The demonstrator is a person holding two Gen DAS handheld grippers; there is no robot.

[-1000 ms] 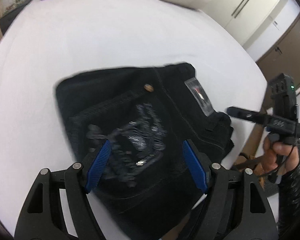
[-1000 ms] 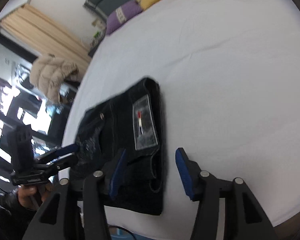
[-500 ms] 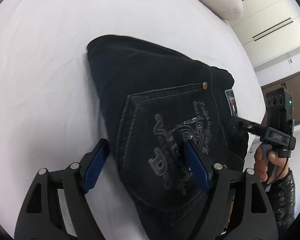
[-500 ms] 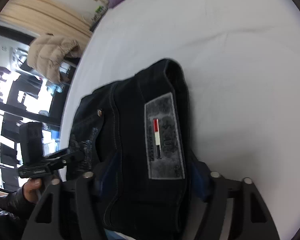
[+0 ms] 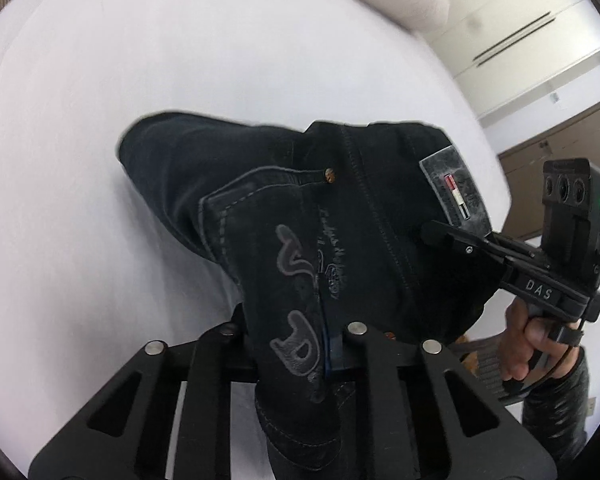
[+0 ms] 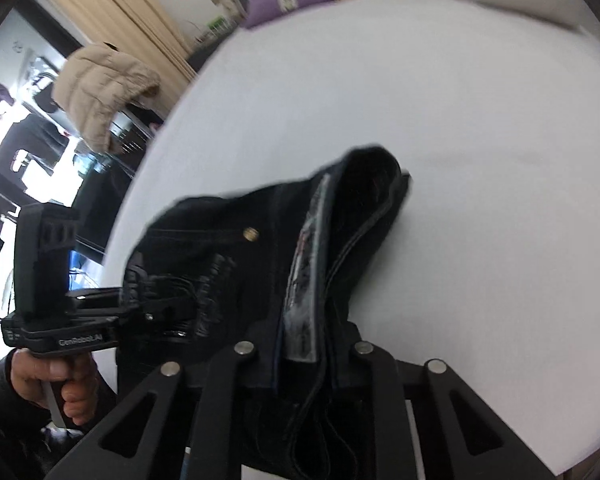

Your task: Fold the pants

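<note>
Both grippers were open a moment ago; now the left gripper (image 5: 300, 344) is pinching the pocket edge of the folded pants (image 5: 340, 216), and the right gripper (image 6: 304, 348) is clamping the waistband. The near edge is lifting off the white bed (image 5: 100, 120) while the far fold is resting on it. The bundle is likely being moved or turned.
</note>
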